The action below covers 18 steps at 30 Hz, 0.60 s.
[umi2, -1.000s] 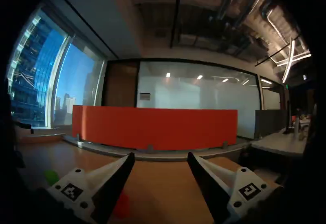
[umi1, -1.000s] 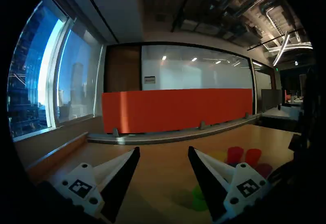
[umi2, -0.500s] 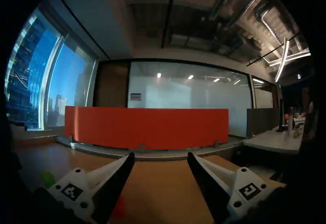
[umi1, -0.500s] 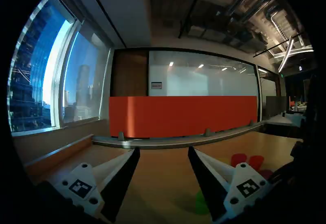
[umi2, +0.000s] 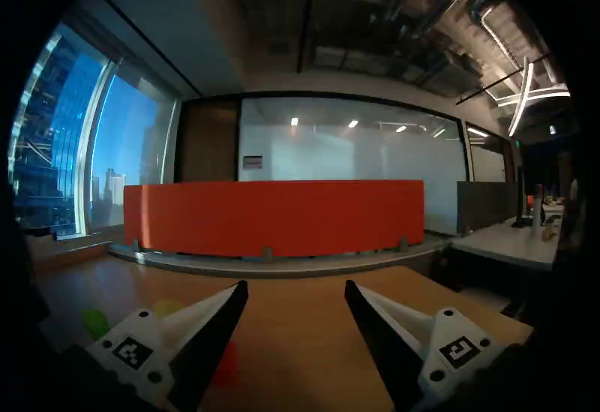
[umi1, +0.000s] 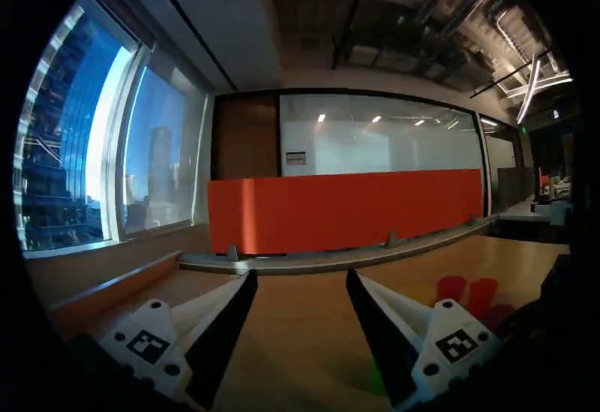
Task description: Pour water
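Task items: a red cup [umi1: 451, 289] and an orange-red cup [umi1: 482, 292] stand side by side on the desk [umi1: 300, 337], seen in the left gripper view just past the right-hand finger of the left tongs [umi1: 300, 275]. Both are blurred, so contents cannot be told. A purple piece [umi1: 497, 314] sits just in front of them, a yellow patch [umi1: 420, 292] beside them, and a green piece [umi1: 375, 374] is low down, close against that same finger.

Left tongs: fingers apart, nothing between them, held over bare wood.

Right tongs [umi2: 296, 284]: fingers apart, nothing held, over the same wooden top. In the right gripper view a green blob [umi2: 95, 323] and a yellow blob [umi2: 166, 308] lie on the desk left of the left-hand finger; a red blob [umi2: 227, 362] shows just inside that finger, low down. All are too blurred to name.

Surroundings: an orange partition [umi1: 345, 209] runs along the far desk edge, with a glass wall [umi1: 375, 142] behind it. Tall windows [umi1: 75, 157] on the left show buildings and blue sky. Strip lights [umi1: 529, 89] hang upper right.
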Tool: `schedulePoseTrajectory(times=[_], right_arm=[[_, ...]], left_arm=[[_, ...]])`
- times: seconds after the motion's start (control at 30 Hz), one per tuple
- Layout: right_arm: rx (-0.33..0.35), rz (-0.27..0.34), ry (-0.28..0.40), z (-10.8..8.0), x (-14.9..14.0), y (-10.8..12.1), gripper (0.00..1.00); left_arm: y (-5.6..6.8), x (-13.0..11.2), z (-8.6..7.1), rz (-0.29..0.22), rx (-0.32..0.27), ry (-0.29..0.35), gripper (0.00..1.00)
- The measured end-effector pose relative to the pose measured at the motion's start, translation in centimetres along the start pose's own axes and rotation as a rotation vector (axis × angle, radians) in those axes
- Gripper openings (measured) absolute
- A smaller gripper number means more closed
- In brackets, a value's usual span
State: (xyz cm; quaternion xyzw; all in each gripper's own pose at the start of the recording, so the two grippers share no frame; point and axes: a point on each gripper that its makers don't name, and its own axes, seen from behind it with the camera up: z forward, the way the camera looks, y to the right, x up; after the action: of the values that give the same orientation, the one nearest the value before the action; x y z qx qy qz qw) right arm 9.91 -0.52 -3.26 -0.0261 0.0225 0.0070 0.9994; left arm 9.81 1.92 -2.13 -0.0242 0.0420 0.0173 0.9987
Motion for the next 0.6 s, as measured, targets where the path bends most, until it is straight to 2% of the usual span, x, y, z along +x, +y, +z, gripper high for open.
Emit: schedulePoseTrajectory(times=[0.37,0.6], right_arm=[[0.004,-0.009,-0.003,-0.2,0.9,-0.6,1.00],[0.018,0.010,-0.005,0.1,1.4,-1.3,1.00]], left_arm=[[-0.9,-3.9,0.1,-0.015,0.037,-0.020,0.87],[-1.5,-6.2,0.3,-0.027,0.055,-0.039,0.87]])
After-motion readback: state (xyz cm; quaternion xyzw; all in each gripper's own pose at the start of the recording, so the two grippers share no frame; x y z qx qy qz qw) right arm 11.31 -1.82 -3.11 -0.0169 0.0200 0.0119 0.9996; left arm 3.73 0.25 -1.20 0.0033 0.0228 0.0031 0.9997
